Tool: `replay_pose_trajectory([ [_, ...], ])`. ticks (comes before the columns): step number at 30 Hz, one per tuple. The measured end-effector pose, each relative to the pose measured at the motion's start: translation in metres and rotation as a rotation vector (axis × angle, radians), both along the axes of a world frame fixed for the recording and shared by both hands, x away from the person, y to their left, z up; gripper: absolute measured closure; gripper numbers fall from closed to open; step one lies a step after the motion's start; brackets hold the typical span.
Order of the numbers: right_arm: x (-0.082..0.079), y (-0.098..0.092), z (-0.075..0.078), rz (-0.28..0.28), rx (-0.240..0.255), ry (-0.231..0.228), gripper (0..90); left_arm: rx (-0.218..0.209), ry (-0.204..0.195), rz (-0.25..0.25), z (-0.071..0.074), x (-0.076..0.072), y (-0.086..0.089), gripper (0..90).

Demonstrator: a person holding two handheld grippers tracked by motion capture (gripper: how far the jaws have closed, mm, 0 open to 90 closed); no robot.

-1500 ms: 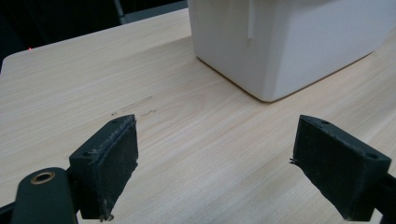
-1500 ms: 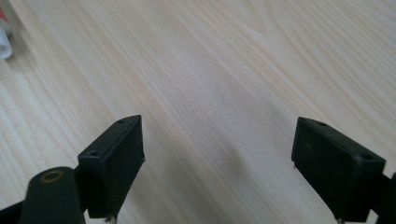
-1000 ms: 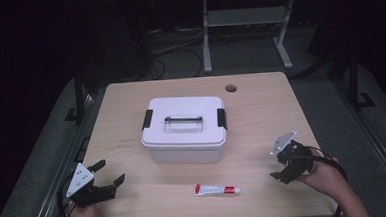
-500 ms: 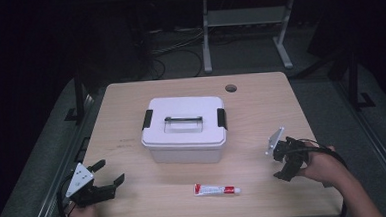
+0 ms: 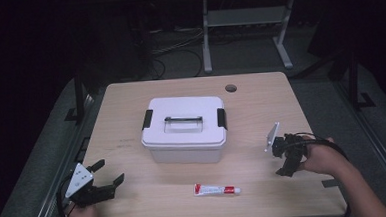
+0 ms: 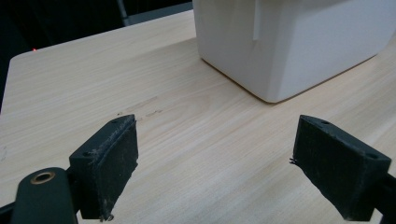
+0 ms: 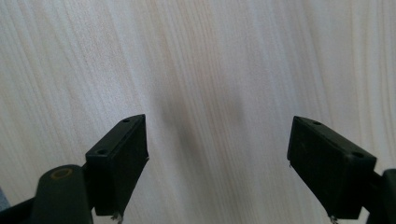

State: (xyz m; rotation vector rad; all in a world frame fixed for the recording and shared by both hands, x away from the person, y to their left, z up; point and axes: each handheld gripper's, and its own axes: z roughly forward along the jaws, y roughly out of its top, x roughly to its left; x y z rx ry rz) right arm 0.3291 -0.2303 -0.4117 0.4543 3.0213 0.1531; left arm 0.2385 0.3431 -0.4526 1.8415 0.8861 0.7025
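Observation:
A white lidded box [image 5: 184, 129] with black side latches and a top handle stands in the middle of the wooden table [image 5: 126, 107]. A small white tube with a red end [image 5: 217, 190] lies in front of it near the table's front edge. My left gripper [image 5: 108, 174] rests low at the front left corner, open and empty; its own view shows the box's corner [image 6: 299, 46] ahead to the right. My right gripper [image 5: 286, 164] is held above the table's right side, tipped downward, open over bare wood [image 7: 205, 84].
A round cable hole [image 5: 231, 88] sits near the table's far right edge. Beyond the table, a metal stand's legs [image 5: 242, 36] and cables lie on the dark floor. Bare wood lies between the box and each gripper.
The right gripper has turned and tipped its jaws down toward the table, shifting slightly right. The left gripper, box and tube have stayed put.

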Motion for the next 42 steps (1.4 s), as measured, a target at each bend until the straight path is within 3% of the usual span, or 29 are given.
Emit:
replay_pose_trajectory([
  [14, 0.008, 0.006, 0.023, 0.044, -0.019, -0.040, 22.3, -0.002, -0.004, 0.003, 0.000, 0.000, 0.001, 13.5],
  [42, 0.015, 0.048, 0.080, 0.116, 0.002, -0.093, 22.5, -0.008, -0.005, 0.012, 0.001, -0.001, 0.003, 13.5],
])
